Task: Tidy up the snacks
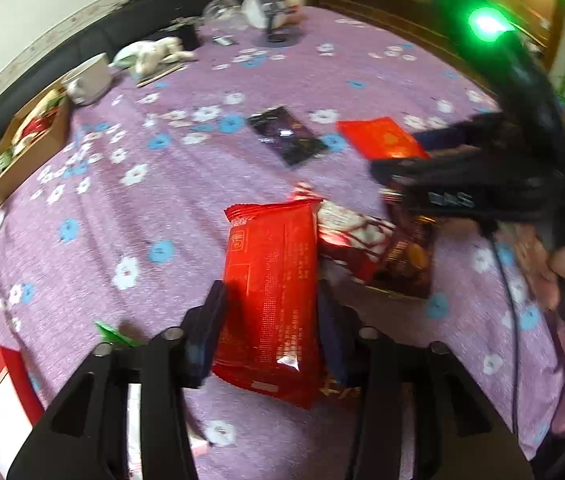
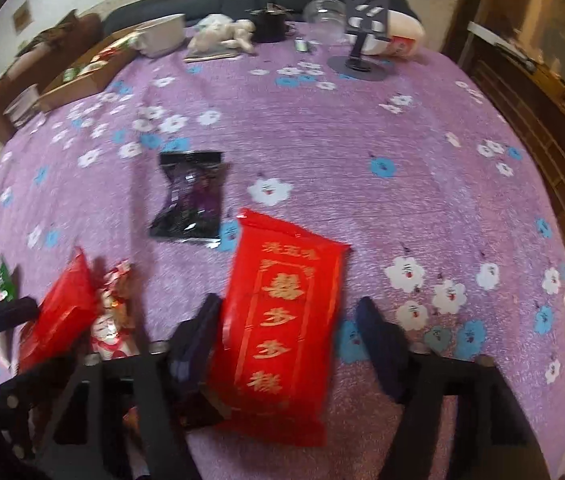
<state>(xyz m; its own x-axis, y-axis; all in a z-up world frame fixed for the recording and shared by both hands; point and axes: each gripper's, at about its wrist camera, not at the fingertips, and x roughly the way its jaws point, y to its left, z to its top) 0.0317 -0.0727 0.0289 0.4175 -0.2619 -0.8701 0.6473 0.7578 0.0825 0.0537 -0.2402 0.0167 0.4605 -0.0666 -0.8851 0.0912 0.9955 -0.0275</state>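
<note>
While the gold characters on the red packet [image 2: 282, 328] are too blurred to read, it lies on the purple floral tablecloth [image 2: 362, 128] between the parted, ungripping fingers of the right gripper [image 2: 288, 320]. The left gripper [image 1: 270, 312] is clamped on a second red packet [image 1: 272, 292] printed with tiny illegible text. One dark purple packet [image 2: 190, 196] lies beyond, apart.
</note>
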